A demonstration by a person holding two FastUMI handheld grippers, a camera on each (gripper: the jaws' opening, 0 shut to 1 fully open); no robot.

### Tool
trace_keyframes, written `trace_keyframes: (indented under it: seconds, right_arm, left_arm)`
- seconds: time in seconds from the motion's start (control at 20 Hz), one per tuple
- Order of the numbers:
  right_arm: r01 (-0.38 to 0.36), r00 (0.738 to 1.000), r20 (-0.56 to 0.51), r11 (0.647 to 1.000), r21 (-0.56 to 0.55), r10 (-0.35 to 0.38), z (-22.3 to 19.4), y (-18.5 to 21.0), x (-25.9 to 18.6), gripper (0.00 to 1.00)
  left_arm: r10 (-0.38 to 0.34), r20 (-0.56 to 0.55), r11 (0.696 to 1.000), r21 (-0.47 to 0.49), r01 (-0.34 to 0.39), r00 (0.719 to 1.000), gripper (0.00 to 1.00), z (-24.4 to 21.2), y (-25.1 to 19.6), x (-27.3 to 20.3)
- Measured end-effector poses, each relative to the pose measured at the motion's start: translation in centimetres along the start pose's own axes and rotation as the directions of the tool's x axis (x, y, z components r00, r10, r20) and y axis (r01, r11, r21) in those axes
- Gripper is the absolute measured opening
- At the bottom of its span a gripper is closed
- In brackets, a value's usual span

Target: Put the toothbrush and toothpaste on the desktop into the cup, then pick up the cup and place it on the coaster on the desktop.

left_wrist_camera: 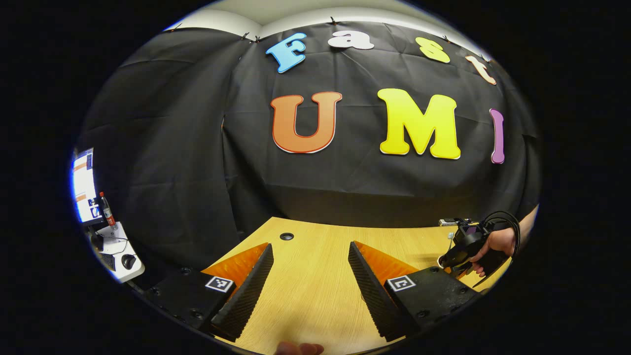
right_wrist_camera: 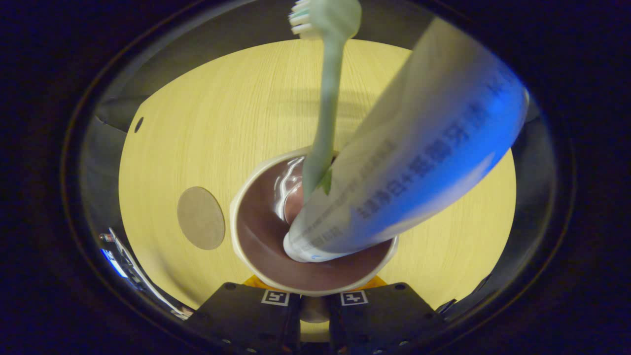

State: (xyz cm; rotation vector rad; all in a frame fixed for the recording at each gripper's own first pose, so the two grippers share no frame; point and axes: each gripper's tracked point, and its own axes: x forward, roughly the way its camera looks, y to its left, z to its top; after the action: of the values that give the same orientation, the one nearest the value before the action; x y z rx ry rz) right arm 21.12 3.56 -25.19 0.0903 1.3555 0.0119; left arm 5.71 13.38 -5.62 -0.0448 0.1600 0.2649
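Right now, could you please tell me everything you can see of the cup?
The cup is round, with a cream rim and a glossy brown inside. It holds the pale green toothbrush, bristles up, and the white-and-blue toothpaste tube, both leaning out. The right gripper is closed on its near rim. The round coaster lies beside it, apart.

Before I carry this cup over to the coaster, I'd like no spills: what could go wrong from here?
1. The toothbrush and toothpaste stick far out of the cup and lean to one side, so a tilt or jerk might tip them out.
2. The right gripper appears to pinch the cup at the near rim alone; it may swing or slip.
3. The coaster lies close beside the cup, so a low carry could push it.
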Motion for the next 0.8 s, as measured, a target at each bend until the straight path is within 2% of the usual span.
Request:
trace_keyframes:
  seconds: [0.2, 0.45, 0.6, 0.8]
  right_arm:
    - [-0.01, 1.0, 0.01, 0.999, -0.031, 0.011, -0.5, 1.3, -0.6, 0.22]
    - [-0.046, 0.996, 0.069, 0.987, -0.151, 0.056, -0.7, 6.2, -3.8, 0.2]
    - [-0.064, 0.994, 0.073, 0.975, -0.214, 0.081, -1.1, 7.1, -5.5, 0.2]
    - [-0.054, 0.996, 0.057, 0.964, -0.259, 0.071, -1.8, 7.2, -5.7, 0.21]
  left_arm:
    - [0.004, 0.001, 1.0, -0.001, -0.004, 1.0, 0.97, 0.0, 0.3, -0.6]
    - [0.042, 0.01, 0.999, 0.002, -0.042, 0.999, 0.97, 0.0, 2.4, -2.0]
    - [0.07, 0.003, 0.997, -0.011, -0.07, 0.998, 0.97, -0.1, 3.9, -2.9]
    - [0.104, -0.004, 0.994, -0.021, -0.104, 0.995, 0.97, -0.5, 5.9, -3.8]
